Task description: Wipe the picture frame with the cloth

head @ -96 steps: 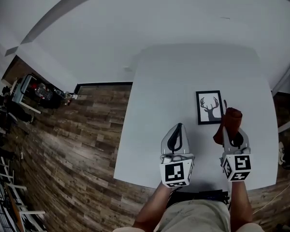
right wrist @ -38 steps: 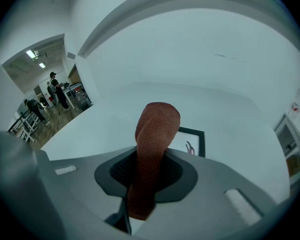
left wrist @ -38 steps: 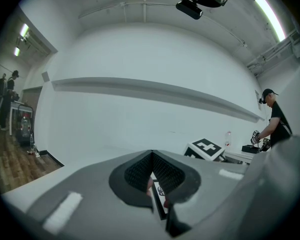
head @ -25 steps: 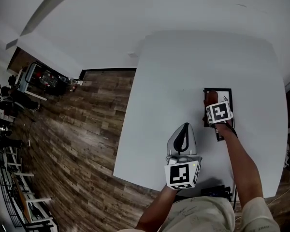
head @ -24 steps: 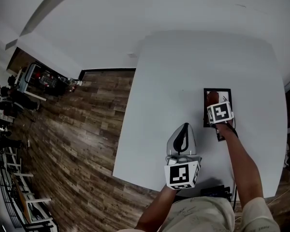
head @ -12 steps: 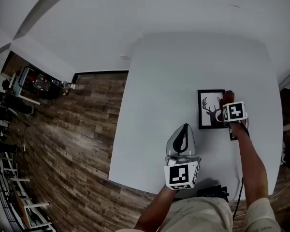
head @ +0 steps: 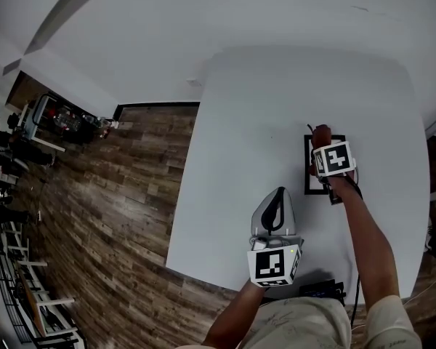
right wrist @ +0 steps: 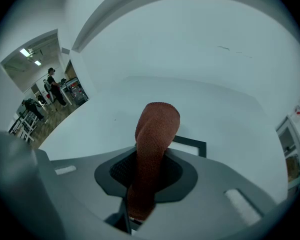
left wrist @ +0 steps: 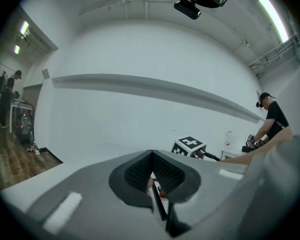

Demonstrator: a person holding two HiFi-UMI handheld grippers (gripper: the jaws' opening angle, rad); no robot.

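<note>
Clamping the rust-red cloth (right wrist: 155, 134) between the jaws of the right gripper (right wrist: 147, 176), with a folded length of fabric projecting forward past the jaw tips. Holding that projecting end over the picture frame (head: 307, 184); contact not confirmable from either view. Locating the frame flat on the table (head: 240, 122), close to the right edge and roughly midway between the near and far edges, with the marker cube (head: 333, 158) covering much of it in the head view. Holding the left gripper (head: 277, 195) clenched on nothing, jaws together, above the near part of the table, well apart from the frame.

Judging the wipe as under way. Risking frame slide toward the right edge, owing to no restraint from the idle left gripper. Risking cloth pull-out under drag, given any slackening of jaw pressure. Risking scratches on the frame face, owing to hard jaw tips riding close behind the fabric.
</note>
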